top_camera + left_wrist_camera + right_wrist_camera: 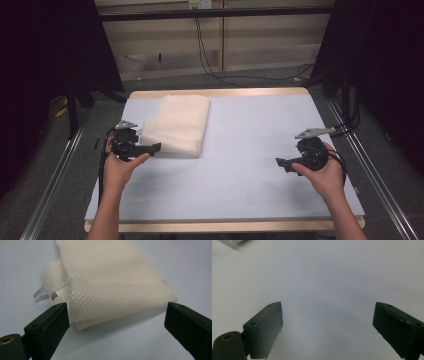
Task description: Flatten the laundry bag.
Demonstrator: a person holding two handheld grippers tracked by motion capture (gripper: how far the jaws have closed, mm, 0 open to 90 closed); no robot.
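The pale surface (240, 165) carries a folded cream mesh cloth (177, 122) lying flat on its far left part, one near corner turned toward the person's left hand. The left gripper (152, 148) sits just at that near edge with its jaws spread wide apart, the cloth's corner (82, 320) lying on the surface between them without either pad pressing on it. Well apart on the other side, the right gripper (282, 163) hovers low over bare surface, its jaws likewise wide apart and holding nothing.
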